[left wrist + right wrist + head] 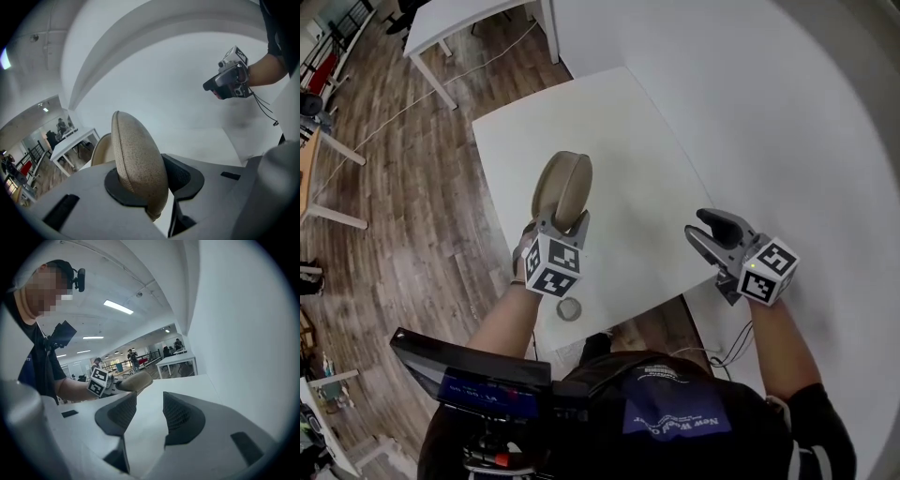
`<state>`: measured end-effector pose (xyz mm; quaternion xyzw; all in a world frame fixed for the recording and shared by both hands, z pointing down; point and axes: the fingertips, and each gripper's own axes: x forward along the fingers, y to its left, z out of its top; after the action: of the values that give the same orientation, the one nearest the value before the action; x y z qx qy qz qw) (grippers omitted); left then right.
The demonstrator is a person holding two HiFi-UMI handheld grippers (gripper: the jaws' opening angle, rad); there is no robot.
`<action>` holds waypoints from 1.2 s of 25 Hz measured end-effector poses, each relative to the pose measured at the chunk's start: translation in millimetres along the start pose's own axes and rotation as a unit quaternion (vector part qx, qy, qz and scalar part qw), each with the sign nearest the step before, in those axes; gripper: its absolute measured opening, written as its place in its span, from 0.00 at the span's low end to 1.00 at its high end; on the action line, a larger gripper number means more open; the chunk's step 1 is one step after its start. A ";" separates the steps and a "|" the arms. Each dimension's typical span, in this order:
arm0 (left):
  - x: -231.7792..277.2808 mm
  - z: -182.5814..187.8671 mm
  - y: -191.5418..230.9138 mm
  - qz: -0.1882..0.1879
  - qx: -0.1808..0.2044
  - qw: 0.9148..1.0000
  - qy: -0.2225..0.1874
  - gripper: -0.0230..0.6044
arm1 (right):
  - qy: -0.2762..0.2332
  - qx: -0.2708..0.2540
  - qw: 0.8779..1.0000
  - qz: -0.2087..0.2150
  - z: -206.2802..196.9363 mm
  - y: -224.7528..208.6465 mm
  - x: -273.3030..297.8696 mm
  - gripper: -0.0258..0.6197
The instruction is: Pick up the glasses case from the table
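Lifting stage, judging by the pose. Clenched with the left gripper (563, 223) on the beige glasses case (563, 186), pads pressing across the two domed shells close to one end and leaving most of the oval jutting out beyond the jaws. Held on edge above the left half of the white table (628, 131), nearer its left edge than its right. Seemingly clear of the surface already, though hard to confirm from above alone. Nothing in the right gripper (697, 226): jaws apart with only bare tabletop showing between them, waiting at the right edge by the near right corner, well apart from the case.

To do the lift well:

- Keep the squeeze steady rather than tighter; probably a stiff hinged shell, but smooth and rounded, so likely to squirt out under extra force.
- Raise straight up. Avoid sweeping sideways or stopping sharply, given the long overhang past the pads and the risk of pivoting in the grip.
- Hold the wrist still, without rolling, to stop the free end swinging down.
- Press on the broad faces only, never along the seam, to avoid popping the case open.
- Leave the right gripper out of the way; bring it under the free end only on seeing sag.
- Ignore the small round disc (569, 308) by the near edge, just below the left gripper.
- Finish well above the table and hold there.
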<state>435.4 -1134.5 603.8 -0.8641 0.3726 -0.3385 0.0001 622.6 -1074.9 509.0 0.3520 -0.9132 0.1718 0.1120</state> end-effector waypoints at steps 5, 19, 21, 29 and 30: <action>-53.7 24.9 -19.5 0.012 -0.021 0.999 -0.029 0.20 | -0.020 -0.024 1.000 0.003 20.1 26.0 -40.3 0.28; -173.7 78.0 -113.6 0.040 -0.051 0.995 -0.072 0.20 | -0.055 -0.050 0.997 0.023 42.6 84.0 -155.7 0.14; -189.8 88.2 -129.3 0.045 -0.048 0.995 -0.079 0.20 | -0.058 -0.045 0.997 0.021 43.1 90.1 -174.0 0.10; -248.8 106.5 -194.2 0.068 -0.051 0.991 -0.099 0.20 | -0.064 -0.049 0.996 0.024 36.4 116.5 -233.2 0.04; -258.2 107.4 -203.2 0.071 -0.054 0.991 -0.100 0.20 | -0.067 -0.051 0.996 0.030 37.3 124.0 -241.1 0.04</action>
<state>501.6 -848.5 421.3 -0.8637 0.4486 -0.2292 0.0149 710.3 -857.9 367.2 0.3289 -0.9364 0.1045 0.0633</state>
